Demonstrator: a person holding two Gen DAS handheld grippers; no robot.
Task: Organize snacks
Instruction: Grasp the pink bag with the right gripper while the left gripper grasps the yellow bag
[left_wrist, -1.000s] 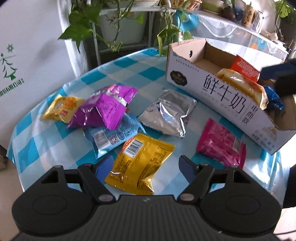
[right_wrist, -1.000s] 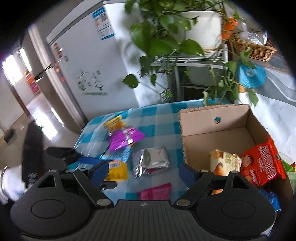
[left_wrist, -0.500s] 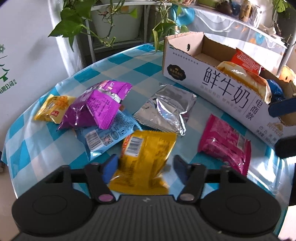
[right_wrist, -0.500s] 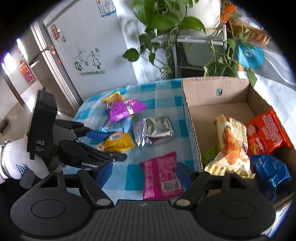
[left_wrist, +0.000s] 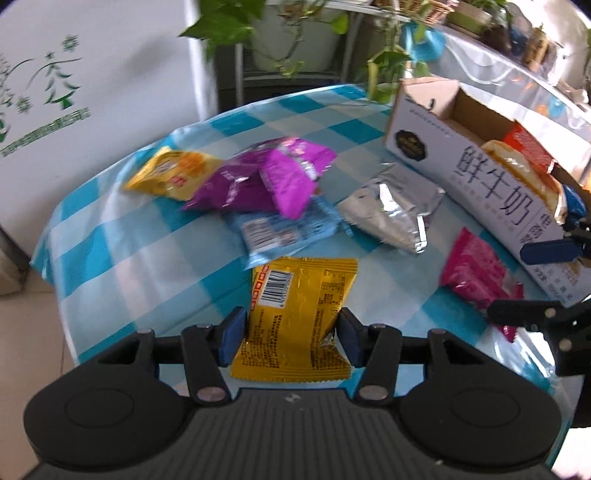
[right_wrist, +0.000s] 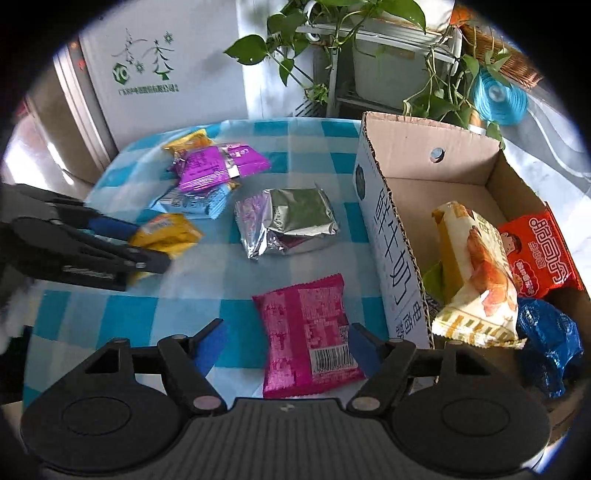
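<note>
Left gripper (left_wrist: 291, 334) fingers clamp the yellow packet (left_wrist: 297, 314); right gripper (right_wrist: 286, 341) fingers, just closing yet apart around the pink packet (right_wrist: 308, 334), risk nudging the box (right_wrist: 391, 258) at three o'clock.

A round table (left_wrist: 122, 254) wears a blue-and-white checked cloth, glossy where daylight strikes it. Behind it stands a white panel (right_wrist: 177, 62) printed with green fir trees and snowflakes. A metal plant stand (right_wrist: 373, 44) holds a white pot and trailing green vines (right_wrist: 306, 22) — a wicker basket (right_wrist: 506, 55) sits at its right end. Pale tiled floor (left_wrist: 26, 332) shows at left — the room is brightly lit.
</note>
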